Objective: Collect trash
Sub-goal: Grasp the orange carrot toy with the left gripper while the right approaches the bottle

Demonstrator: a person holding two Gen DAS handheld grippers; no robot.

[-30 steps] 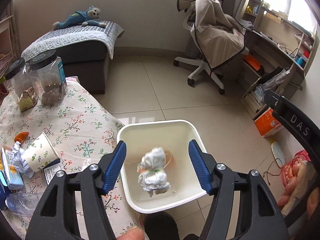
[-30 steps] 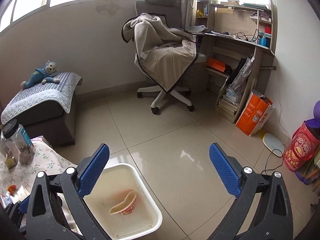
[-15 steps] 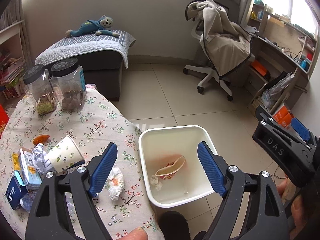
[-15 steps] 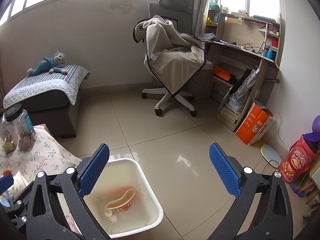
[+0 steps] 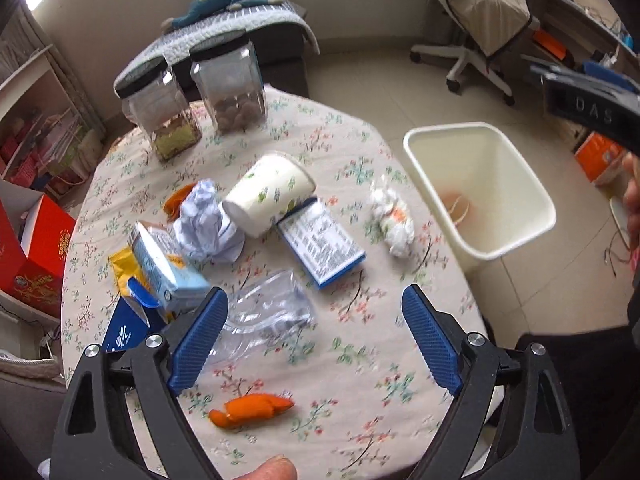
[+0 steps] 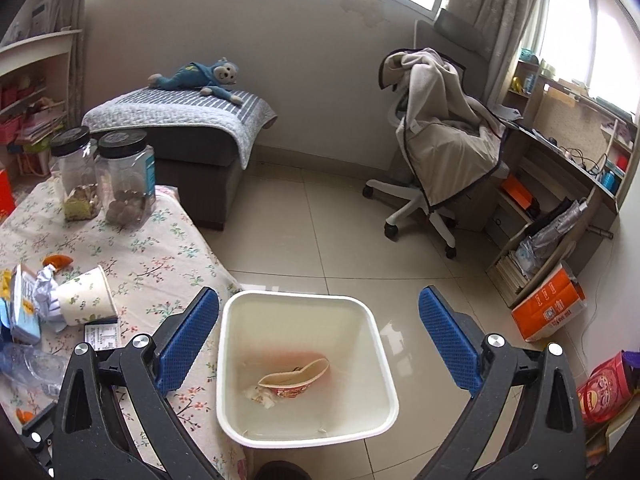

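My left gripper (image 5: pixel 316 340) is open and empty above the near part of the floral table (image 5: pixel 352 392). Trash lies on the table: a crumpled white tissue (image 5: pixel 392 216), a tipped paper cup (image 5: pixel 268 192), a blue-edged box (image 5: pixel 320 244), a crushed clear bottle (image 5: pixel 268 312), a blue carton (image 5: pixel 164 264), crumpled paper (image 5: pixel 208 220) and an orange wrapper (image 5: pixel 248 410). The white bin (image 5: pixel 480 188) stands on the floor right of the table. My right gripper (image 6: pixel 318 340) is open and empty above the bin (image 6: pixel 304 368), which holds a noodle bowl (image 6: pixel 296 380) and a tissue wad (image 6: pixel 262 396).
Two clear jars with black lids (image 5: pixel 192 100) stand at the table's far side. A red box (image 5: pixel 36 248) sits left of the table. A grey ottoman with a toy monkey (image 6: pixel 200 76), an office chair (image 6: pixel 436 152) and a desk (image 6: pixel 568 168) stand beyond.
The tissue wad dropped from my left gripper into the bin. My left gripper then swung left from over the bin to over the table. My right gripper stayed open above the bin.
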